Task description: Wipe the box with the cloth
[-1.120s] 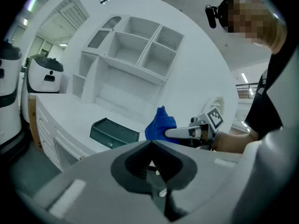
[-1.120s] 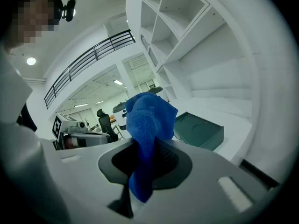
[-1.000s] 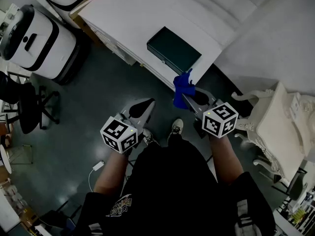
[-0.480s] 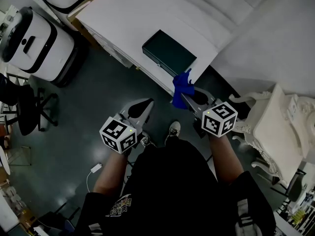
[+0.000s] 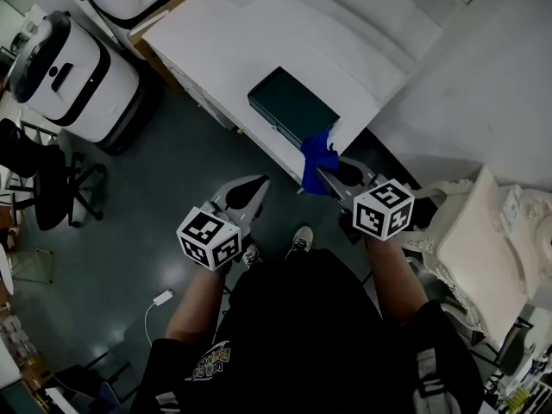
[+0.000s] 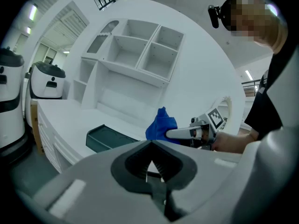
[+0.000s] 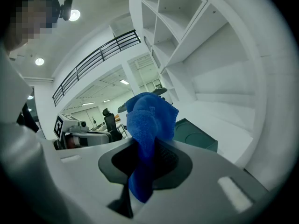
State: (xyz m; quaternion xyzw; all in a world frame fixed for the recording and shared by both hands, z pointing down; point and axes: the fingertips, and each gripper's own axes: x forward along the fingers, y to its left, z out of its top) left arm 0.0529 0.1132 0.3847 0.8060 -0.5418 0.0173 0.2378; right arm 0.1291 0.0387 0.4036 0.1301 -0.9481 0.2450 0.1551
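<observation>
Left tongs (image 5: 253, 186) hang closed and empty, off the near edge of the desk (image 5: 226, 50). My right tongs (image 5: 330, 172) pinch the blue cloth (image 5: 317, 153), which has advanced to that edge, just short of the dark box (image 5: 291, 106). Wiping can probably begin soon.

The left gripper's (image 6: 150, 161) jaws are pressed together with nothing between them. Beyond them a dark green box (image 6: 108, 139) lies on the white worktop (image 6: 58, 112). Just right of the box, the right gripper (image 6: 174, 133) holds up a bunched blue cloth (image 6: 160, 124).
</observation>
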